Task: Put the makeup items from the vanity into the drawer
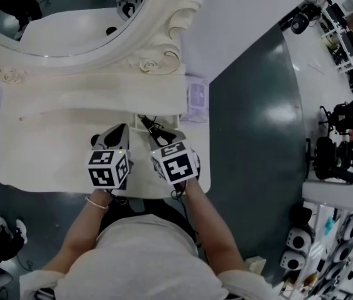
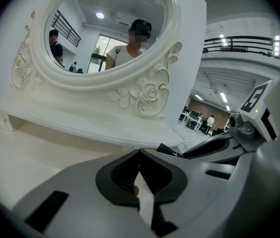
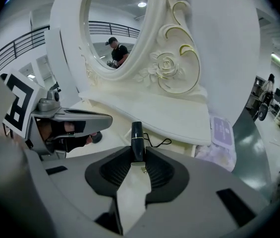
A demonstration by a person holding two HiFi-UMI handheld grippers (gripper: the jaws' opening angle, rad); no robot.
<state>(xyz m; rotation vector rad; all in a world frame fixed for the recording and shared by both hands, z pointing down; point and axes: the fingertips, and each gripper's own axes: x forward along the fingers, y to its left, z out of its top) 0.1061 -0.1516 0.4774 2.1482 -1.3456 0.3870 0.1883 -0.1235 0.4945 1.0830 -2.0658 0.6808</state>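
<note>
The right gripper [image 3: 138, 157] pinches the small black tube with a gold ring [image 3: 137, 135] by its bottom end, and it looks light, hard and slippery, so the middle would be safer.

Left gripper [image 1: 119, 132], right gripper [image 1: 157, 135]: grey shells, black ribbed pads [image 3: 109, 170], white cubes [image 1: 109, 167] with black square markers. Person wears pale grey T-shirt [image 1: 145, 261] (short-sleeved), thin bracelet [image 1: 97, 203].

Bright even overhead lighting, faint soft shadows, strong fisheye bending, dark corners in both gripper views
</note>
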